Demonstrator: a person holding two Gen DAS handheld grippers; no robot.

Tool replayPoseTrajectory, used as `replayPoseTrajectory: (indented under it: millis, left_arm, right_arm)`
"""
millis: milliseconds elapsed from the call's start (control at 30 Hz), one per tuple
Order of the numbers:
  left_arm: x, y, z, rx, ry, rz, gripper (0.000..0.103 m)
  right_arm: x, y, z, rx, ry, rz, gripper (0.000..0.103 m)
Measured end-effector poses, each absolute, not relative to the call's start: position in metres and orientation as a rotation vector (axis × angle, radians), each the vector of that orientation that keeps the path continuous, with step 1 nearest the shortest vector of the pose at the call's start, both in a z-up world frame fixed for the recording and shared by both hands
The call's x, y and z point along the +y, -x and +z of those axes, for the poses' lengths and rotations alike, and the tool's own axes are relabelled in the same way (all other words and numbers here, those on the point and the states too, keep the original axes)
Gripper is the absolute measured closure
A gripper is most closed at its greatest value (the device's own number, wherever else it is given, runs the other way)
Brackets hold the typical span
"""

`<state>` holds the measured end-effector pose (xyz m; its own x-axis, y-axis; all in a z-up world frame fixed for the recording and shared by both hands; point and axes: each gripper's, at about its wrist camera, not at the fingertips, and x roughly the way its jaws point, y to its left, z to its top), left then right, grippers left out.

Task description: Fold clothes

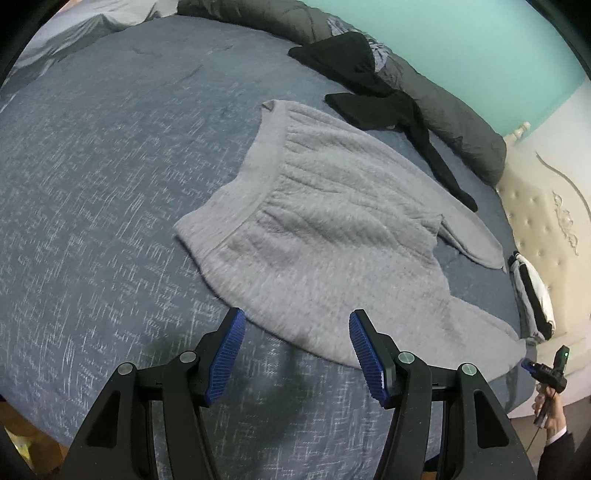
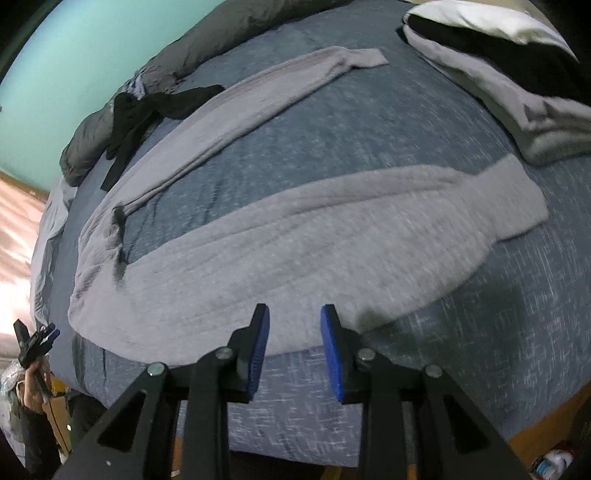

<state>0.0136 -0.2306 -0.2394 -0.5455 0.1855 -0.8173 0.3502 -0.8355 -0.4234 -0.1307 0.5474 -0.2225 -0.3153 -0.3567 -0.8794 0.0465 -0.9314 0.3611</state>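
Grey sweater (image 1: 332,229) lies flat at centre frame on the bed (image 1: 92,184). My left gripper (image 1: 297,354) and right gripper (image 2: 294,347) hover at its near edge, jaws apart, empty.

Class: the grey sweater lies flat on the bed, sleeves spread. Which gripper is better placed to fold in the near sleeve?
Probably the right gripper: open jaws hover over the near sleeve. The left gripper hovers by the sweater's hem.

Blue bedspread (image 1: 110,184); dark grey duvet (image 1: 443,96) bunched along teal wall (image 1: 461,33); cream tufted headboard (image 1: 546,221).
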Motion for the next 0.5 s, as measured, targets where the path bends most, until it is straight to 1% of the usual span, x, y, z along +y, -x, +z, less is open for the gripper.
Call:
replayPoseTrajectory:
  millis: [167, 200, 233, 300, 500]
  left_arm:
    - [-0.234, -0.014, -0.256, 0.900, -1.459, -2.494, 0.040]
    - [-0.235, -0.013, -0.261, 0.922, -1.461, -2.488, 0.040]
    - [-0.235, -0.012, -0.264, 0.939, -1.466, -2.481, 0.040]
    - [-0.235, -0.009, -0.274, 0.966, -1.480, -2.463, 0.040]
    - [-0.234, 0.000, -0.291, 1.000, -1.498, -2.438, 0.040]
  right_arm:
    - [0.551, 0.128, -0.231, -0.410, -1.687, -2.323, 0.074]
    - [0.553, 0.128, -0.232, -0.418, -1.691, -2.323, 0.073]
    - [0.554, 0.127, -0.235, -0.425, -1.695, -2.324, 0.070]
    - [0.556, 0.127, -0.238, -0.430, -1.698, -2.326, 0.068]
    - [0.561, 0.126, -0.246, -0.460, -1.717, -2.320, 0.067]
